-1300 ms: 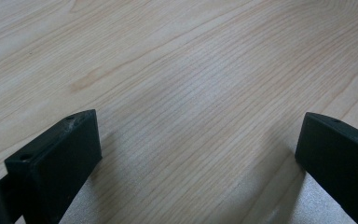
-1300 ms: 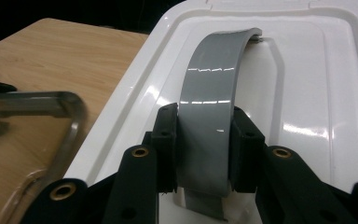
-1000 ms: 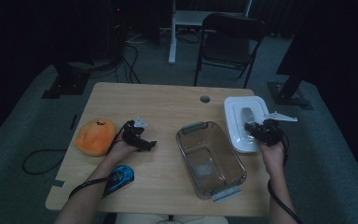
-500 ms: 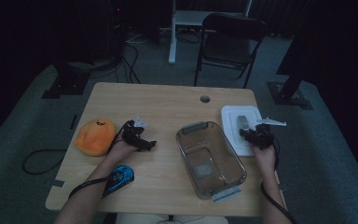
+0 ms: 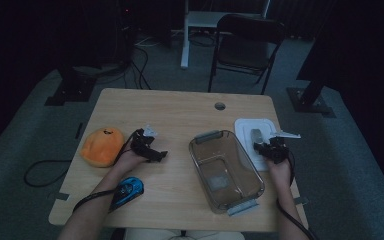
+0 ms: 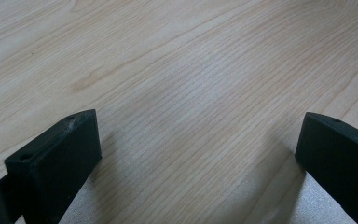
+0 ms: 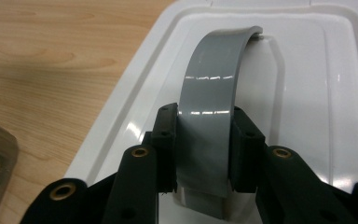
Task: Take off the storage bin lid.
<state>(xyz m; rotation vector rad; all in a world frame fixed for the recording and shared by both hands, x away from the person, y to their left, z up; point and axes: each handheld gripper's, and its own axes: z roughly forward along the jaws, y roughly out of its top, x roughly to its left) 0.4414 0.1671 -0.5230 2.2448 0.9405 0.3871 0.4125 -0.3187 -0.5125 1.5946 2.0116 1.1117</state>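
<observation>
A white lid with a curved grey handle lies flat by the table's right edge, just right of a clear plastic bin. My right gripper is shut on that handle, and in the right gripper view both black pads press its sides. The white lid spreads beneath the handle. My left gripper rests left of the bin, low over bare wood. In the left gripper view its jaws stand wide apart with nothing between them.
An orange soft thing sits at the table's left edge, beside my left hand. A blue object lies near the front left. A black folding chair stands beyond the far edge. A small round hole marks the tabletop.
My right hand has come down with the lid, which looked larger and higher before and now sits low beside the bin. The left gripper has stayed where it was.
</observation>
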